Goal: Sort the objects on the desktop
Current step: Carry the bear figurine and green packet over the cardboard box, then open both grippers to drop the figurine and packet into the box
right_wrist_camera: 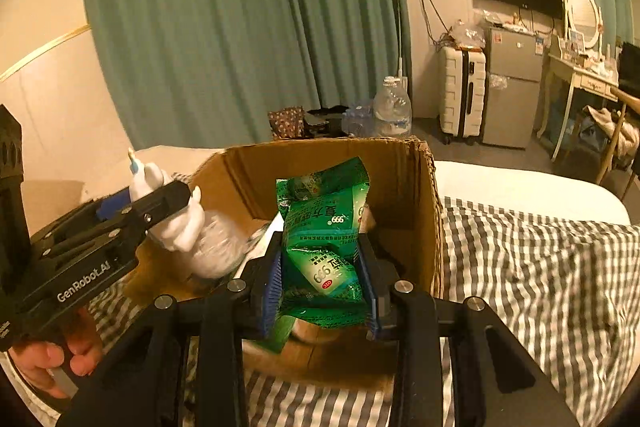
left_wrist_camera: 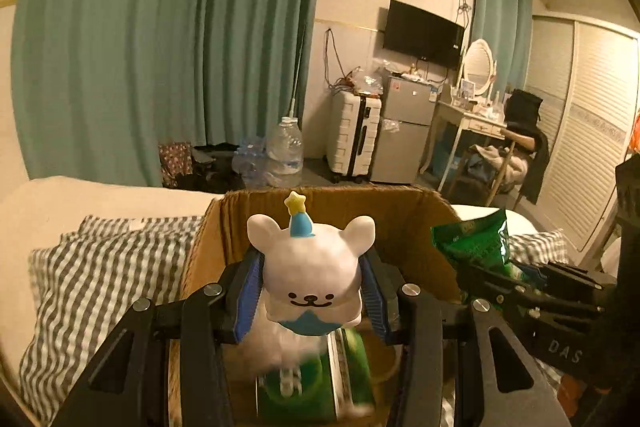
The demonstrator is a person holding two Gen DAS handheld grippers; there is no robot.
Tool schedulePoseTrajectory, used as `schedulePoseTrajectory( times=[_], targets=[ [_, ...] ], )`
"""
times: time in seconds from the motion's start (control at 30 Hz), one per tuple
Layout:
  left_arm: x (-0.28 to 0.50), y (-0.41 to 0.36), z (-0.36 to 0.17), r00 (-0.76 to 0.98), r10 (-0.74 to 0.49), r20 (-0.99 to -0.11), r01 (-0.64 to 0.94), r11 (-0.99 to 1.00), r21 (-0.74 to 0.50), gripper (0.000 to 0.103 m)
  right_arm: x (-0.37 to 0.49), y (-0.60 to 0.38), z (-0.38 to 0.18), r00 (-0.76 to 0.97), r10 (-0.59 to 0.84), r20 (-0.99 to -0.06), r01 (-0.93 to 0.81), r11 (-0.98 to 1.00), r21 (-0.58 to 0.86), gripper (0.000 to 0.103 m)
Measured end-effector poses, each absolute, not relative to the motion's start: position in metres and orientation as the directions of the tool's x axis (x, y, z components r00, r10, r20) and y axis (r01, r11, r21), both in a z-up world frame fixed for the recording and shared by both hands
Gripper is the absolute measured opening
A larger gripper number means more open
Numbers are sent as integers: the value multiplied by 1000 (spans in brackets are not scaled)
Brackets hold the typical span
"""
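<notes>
The white bear figurine point(left_wrist_camera: 312, 267), fitted with a blue cone hat and a yellow star, sits clamped at the head between the blue-padded fingers point(left_wrist_camera: 250, 297) of the left tool point(left_wrist_camera: 312, 291). The figurine stands upright in the grip, face toward the camera, above the open cardboard box point(left_wrist_camera: 404, 219). Directly below it, inside the box, lies a green package, blurred in this view. In the right wrist view the same figurine point(right_wrist_camera: 176, 223) appears at the box's left wall, with a translucent lower part hanging toward the interior.

The green medicine pouch point(right_wrist_camera: 326, 227), printed with "999", is gripped by the right tool point(right_wrist_camera: 322, 279); both blue pads press on its lower half and the crumpled top rises free above them. The pouch is held over the box opening point(right_wrist_camera: 332, 155). In the left wrist view the pouch point(left_wrist_camera: 472, 239) shows just beside the box's right wall.

The box rests on a bed covered with a grey-and-white checked blanket point(right_wrist_camera: 532, 267). A person's hand point(right_wrist_camera: 52, 363) holds the left tool's handle.

Beyond the bed stand green curtains point(left_wrist_camera: 160, 39), a large water bottle point(left_wrist_camera: 285, 151), a white suitcase point(left_wrist_camera: 354, 135), a small grey refrigerator point(left_wrist_camera: 406, 131) and a wall-mounted television point(left_wrist_camera: 423, 34).
</notes>
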State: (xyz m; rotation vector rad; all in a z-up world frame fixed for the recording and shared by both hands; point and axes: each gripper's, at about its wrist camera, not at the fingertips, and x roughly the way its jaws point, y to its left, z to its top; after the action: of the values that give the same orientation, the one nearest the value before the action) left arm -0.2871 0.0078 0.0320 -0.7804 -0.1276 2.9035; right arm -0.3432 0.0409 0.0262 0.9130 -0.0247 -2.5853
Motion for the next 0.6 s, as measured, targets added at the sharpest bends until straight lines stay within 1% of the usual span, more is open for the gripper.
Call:
schedulePoseTrajectory(
  times=[0.2, 0.3, 0.33, 0.37, 0.4, 0.43, 0.47, 0.5, 0.6],
  targets=[
    [-330, 13, 16, -840, 163, -518, -107, -985, -136, 46, -378, 47, 11, -705, -372, -603, 334, -925, 180, 33],
    [-341, 18, 11, -829, 174, -531, -116, -983, -142, 46, -384, 52, 9, -702, -385, -599, 338, -920, 196, 35],
    [-342, 21, 11, -826, 188, -531, -132, -981, -143, 50, -384, 56, 11, -702, -398, -591, 340, -916, 212, 39],
    [-341, 23, 12, -826, 202, -526, -148, -978, -144, 68, -382, 61, 14, -705, -417, -574, 345, -909, 236, 55],
    [-337, 26, 12, -831, 198, -520, -153, -980, -128, 82, -379, 66, 18, -716, -421, -557, 340, -907, 248, 65],
    [-335, 25, 13, -841, 177, -512, -140, -984, -109, 103, -376, 69, 21, -726, -418, -546, 334, -908, 252, 80],
    [-326, 26, 16, -869, 143, -474, -115, -990, -86, 103, -372, 72, 27, -736, -407, -541, 326, -913, 244, 80],
    [-322, 28, 18, -878, 136, -458, -112, -990, -81, 103, -368, 75, 30, -742, -395, -541, 319, -919, 233, 80],
    [-309, 32, 23, -875, 119, -468, -93, -993, -79, 103, -349, 86, 39, -761, -363, -537, 295, -932, 212, 80]
  ],
)
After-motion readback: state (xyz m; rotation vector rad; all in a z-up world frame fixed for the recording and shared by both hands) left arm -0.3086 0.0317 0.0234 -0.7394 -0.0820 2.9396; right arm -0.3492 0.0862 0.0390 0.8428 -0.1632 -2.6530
